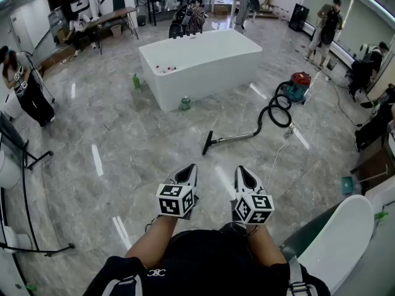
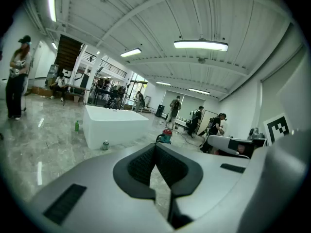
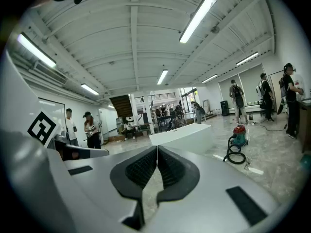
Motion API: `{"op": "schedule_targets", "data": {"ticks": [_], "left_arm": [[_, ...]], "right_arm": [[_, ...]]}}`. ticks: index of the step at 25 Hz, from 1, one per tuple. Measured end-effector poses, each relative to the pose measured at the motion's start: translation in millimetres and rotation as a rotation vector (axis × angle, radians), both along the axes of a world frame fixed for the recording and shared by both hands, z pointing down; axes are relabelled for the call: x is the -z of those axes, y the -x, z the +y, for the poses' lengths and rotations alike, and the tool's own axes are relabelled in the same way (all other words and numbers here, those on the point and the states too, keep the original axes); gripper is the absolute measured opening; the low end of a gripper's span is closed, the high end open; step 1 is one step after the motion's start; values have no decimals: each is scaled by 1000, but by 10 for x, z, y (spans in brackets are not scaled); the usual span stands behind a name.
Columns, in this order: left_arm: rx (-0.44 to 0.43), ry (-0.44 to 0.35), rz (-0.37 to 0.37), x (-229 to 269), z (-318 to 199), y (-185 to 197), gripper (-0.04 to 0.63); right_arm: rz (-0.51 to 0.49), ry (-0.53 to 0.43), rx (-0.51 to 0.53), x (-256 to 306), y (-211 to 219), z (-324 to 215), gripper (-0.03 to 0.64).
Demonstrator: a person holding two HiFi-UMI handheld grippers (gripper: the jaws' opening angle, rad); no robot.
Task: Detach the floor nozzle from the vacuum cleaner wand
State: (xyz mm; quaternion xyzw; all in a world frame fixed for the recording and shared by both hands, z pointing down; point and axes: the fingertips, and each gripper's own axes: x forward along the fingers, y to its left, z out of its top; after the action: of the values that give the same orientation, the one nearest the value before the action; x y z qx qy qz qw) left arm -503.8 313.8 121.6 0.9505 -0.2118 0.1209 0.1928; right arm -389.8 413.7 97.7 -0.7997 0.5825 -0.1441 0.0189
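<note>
Marble floor [image 1: 123,134], distant floor nozzle [image 1: 207,143] indistinct, left gripper [image 1: 187,170] and right gripper [image 1: 242,171] closed, empty.

A: Floor nozzle [image 1: 207,143]?
B: Black, flat on the floor just in front of the white bathtub [image 1: 203,73], joined to the wand's low end, not detached.
A: Wand [image 1: 236,137]?
B: Thin, grey, lay on the floor, ran from the nozzle off past the tub's right end into a coiled black hose [image 1: 276,111].
A: Vacuum cleaner [image 1: 299,85]?
B: Red-and-teal canister, upright, right of the tub.
</note>
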Motion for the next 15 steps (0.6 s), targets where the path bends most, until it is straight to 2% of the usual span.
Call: {"op": "schedule_targets", "data": {"ticks": [7, 12, 15], "left_arm": [[-2, 21, 14, 48, -236, -110, 8], [-16, 16, -10, 16, -364, -342, 8], [-23, -1, -19, 1, -411, -553, 8]], "right_arm": [[-5, -37, -25, 212, -239, -231, 17], [-25, -37, -23, 156, -428, -393, 17], [-3, -30, -34, 87, -681, -513, 17]]}}
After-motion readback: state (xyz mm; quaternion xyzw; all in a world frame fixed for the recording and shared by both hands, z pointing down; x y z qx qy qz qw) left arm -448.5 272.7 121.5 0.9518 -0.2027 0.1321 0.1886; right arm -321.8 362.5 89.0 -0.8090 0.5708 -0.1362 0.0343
